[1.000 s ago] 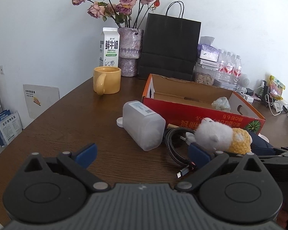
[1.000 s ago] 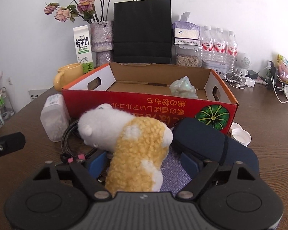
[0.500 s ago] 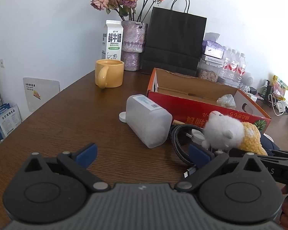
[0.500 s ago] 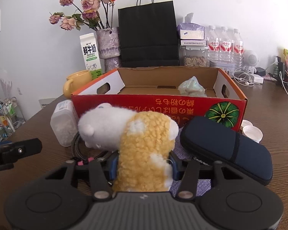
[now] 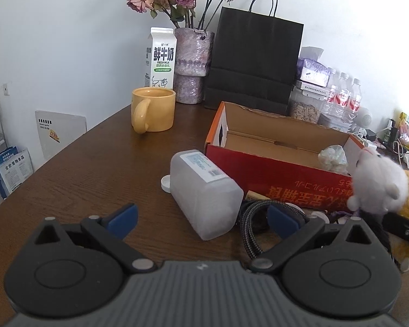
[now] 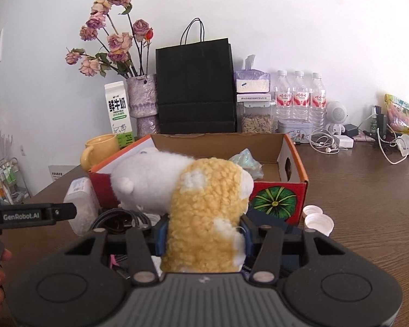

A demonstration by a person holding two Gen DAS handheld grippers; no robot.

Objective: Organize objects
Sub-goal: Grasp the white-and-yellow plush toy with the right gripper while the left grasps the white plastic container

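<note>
On the brown table (image 5: 95, 163), in front of the red cardboard box (image 6: 291, 160): right gripper (image 6: 203, 238), jaws clamped on the yellow body of a white-and-yellow plush toy (image 6: 201, 207), its white head lifted toward the box's near wall. Left gripper (image 5: 201, 218): jaws spread wide, nothing between them. Ahead of it, a frosted plastic container (image 5: 204, 190) on its side, touching a coiled braided cable (image 5: 252, 226). Yellow mug (image 5: 154, 113) stands well apart.

A dark wooden table (image 5: 90, 169) stands against a plain white wall (image 5: 54, 41) in daylight.
</note>
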